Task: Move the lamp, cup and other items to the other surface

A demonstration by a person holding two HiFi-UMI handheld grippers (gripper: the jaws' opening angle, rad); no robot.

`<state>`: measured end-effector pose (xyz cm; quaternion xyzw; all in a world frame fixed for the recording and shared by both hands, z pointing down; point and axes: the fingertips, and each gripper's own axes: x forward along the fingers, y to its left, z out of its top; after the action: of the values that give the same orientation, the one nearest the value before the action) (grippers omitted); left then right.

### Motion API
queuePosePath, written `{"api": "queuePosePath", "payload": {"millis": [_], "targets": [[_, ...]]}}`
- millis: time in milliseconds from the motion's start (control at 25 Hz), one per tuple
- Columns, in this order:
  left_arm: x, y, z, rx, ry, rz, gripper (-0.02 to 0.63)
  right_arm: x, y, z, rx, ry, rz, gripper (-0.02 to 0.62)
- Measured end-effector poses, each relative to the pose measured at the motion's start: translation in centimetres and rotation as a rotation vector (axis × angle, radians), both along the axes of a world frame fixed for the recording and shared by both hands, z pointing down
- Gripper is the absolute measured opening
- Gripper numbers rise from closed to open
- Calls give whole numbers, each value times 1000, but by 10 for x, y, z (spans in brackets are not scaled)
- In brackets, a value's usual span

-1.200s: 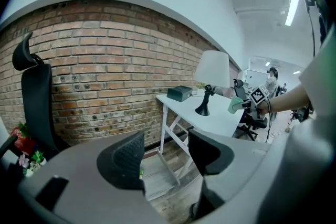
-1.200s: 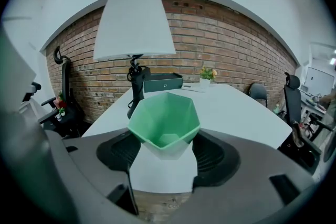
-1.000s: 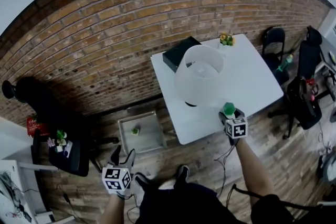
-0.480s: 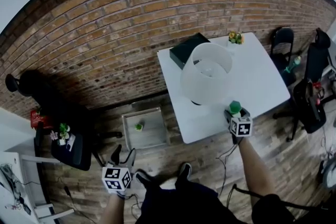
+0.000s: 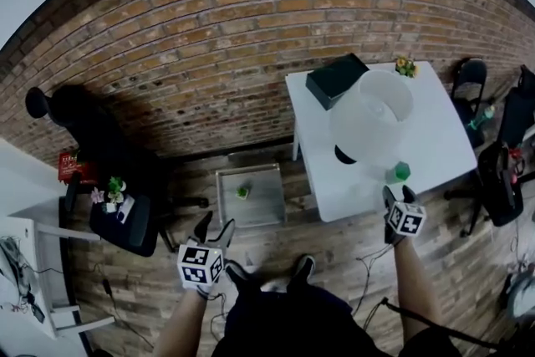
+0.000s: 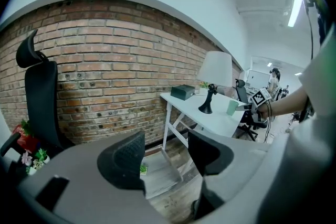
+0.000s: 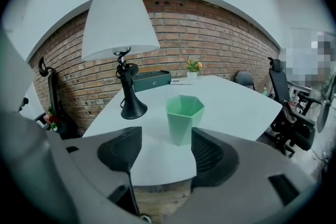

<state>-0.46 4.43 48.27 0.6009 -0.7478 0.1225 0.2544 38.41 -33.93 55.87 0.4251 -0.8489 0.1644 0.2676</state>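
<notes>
A lamp with a white shade stands on the white table. A green cup stands upright near the table's front edge. My right gripper is open just behind the cup. Its jaws have just been closing a little, and the pads do not press on the cup. Over the wooden floor my left gripper is open; its jaws have just been closing slightly with nothing between them.
A black box and a small potted plant sit at the table's back. A low square table with a tiny green thing stands on the floor. Black chairs are at left and right.
My right gripper has drawn back from the green cup, which now stands apart ahead of it. The whole view has swung, so the table sits further right. My left gripper has shifted slightly.
</notes>
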Motion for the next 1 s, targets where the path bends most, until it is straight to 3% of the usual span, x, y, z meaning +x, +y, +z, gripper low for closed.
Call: {"api": "queuePosePath", "payload": {"millis": [280,640,840,1000], "targets": [[-58,38,-7,19,-8,50,252,-66,69,-42,83,-52,22,263],[-134,95,-3,47,-5,73,252,-231,177,-79,199,-18,-240,254],[-170,121,-3,64,-6,83,252,-291,214,-76,194,-21,-277,249],[-195,141,3,69,4,73,251,-330,248,-61,185,21,-361,247]]}}
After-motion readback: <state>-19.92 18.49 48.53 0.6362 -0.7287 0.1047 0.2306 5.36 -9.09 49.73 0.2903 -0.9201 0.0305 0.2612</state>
